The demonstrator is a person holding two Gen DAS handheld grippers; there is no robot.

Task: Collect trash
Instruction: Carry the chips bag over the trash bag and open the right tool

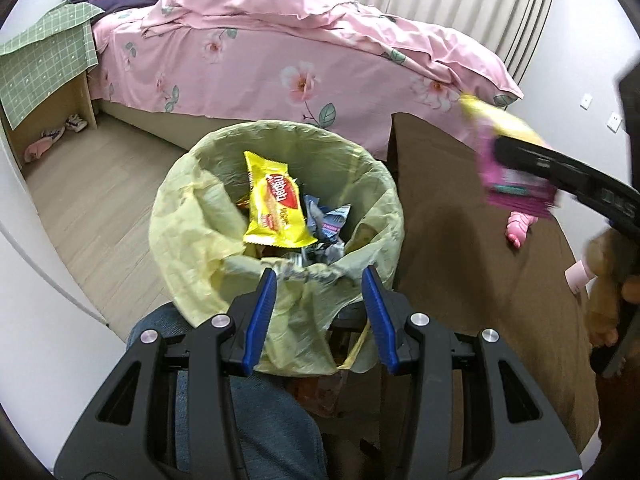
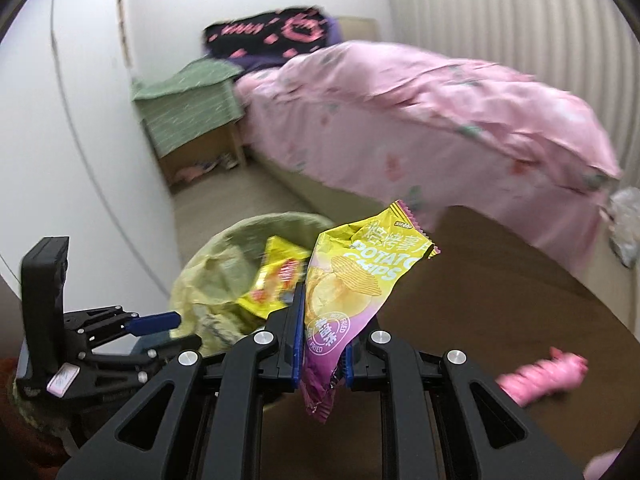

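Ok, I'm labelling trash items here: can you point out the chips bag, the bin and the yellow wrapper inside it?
chips bag (image 2: 348, 280), right wrist view, on the printed front.
bin (image 1: 180, 216), left wrist view, on the liner's left rim.
yellow wrapper (image 1: 276, 208), left wrist view, on its middle.

The right wrist view was smeared by motion: the bed (image 2: 420, 120), the dark pillow (image 2: 272, 32) and its lettering could not be read. The pink object (image 2: 548, 372) on the brown bench (image 2: 500, 280) was too blurred to identify. In the left wrist view, the chip bag (image 1: 508, 160) was streaked, its print unreadable. The yellow wrapper (image 1: 276, 204) hid much of the bin's (image 1: 180, 216) contents. The small things under the side stand (image 1: 48, 80) were too tiny to tell.
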